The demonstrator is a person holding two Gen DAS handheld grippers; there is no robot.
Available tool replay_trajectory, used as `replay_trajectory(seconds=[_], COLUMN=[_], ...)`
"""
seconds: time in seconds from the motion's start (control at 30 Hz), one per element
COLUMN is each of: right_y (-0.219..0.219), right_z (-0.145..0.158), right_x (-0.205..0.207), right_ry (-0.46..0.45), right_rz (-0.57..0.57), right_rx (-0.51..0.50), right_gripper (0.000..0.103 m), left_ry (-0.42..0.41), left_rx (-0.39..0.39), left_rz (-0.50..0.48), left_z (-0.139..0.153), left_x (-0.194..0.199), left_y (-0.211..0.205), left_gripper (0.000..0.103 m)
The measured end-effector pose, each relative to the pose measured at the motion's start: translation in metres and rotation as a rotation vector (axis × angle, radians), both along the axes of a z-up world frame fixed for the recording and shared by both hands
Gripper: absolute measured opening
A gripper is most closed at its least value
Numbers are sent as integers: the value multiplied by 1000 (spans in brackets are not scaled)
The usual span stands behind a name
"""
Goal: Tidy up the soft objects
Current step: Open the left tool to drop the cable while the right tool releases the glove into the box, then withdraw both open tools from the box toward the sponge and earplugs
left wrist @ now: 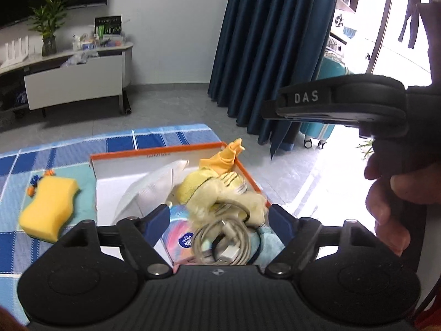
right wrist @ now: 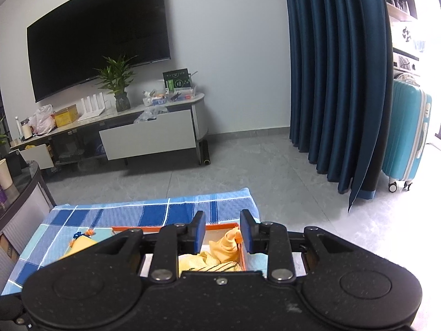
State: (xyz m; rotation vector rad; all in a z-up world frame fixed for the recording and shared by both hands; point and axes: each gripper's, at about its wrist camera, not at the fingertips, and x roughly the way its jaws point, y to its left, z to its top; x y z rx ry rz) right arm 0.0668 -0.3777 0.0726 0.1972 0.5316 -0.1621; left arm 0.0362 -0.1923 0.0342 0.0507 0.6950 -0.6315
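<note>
We have both grippers over the box [left wrist: 110, 160], which sits on the checked cloth [left wrist: 69, 149] covering the desk. Our left gripper [left wrist: 217, 218] is spread wide with nothing between its fingers, hanging just above the coiled cable [left wrist: 220, 237] that lies on the plush [left wrist: 209, 190]. Our right gripper [right wrist: 222, 231] is parted by a narrower gap and also holds nothing; it looks out over the far end of the box.

The main risk, as we judge it, is the cable: if we close the left gripper here, the fingers may catch a loop along with the plush, or take the cable alone, and a pull would drag the tangle and tip things over the low wall. The plush is springy and heaped high, so a shallow pinch could slip off its fur. The tissue pack [left wrist: 179, 231] under the cable could get nudged too.

Inside the box there are also a white bag [left wrist: 154, 184] and an orange cloth [left wrist: 226, 157]. The sponge [left wrist: 49, 207] still lies outside on the cloth, left of the box and just beside a small blue toy [left wrist: 34, 182], so it has yet to go in. Our right gripper's body hangs close at the right and crowds any swing that way
</note>
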Motion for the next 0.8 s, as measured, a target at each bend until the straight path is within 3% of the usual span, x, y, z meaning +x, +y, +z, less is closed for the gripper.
replay_trajectory(seconds=[0.33,0.63,0.8], right_y=[25,64,87], right_z=[9,7,3], right_x=[-11,-16,-14], right_ry=[1,13,38], right_rz=[34,87,125], right_rx=[-8,5,3], right_gripper=[40,55,56], left_ry=[-10,-21,-17], left_rx=[11,54,58], left_rz=[142,265,321], left_z=[11,18,19], left_x=[5,10,15], left_y=[38,85,112], left_gripper=[83,86,86])
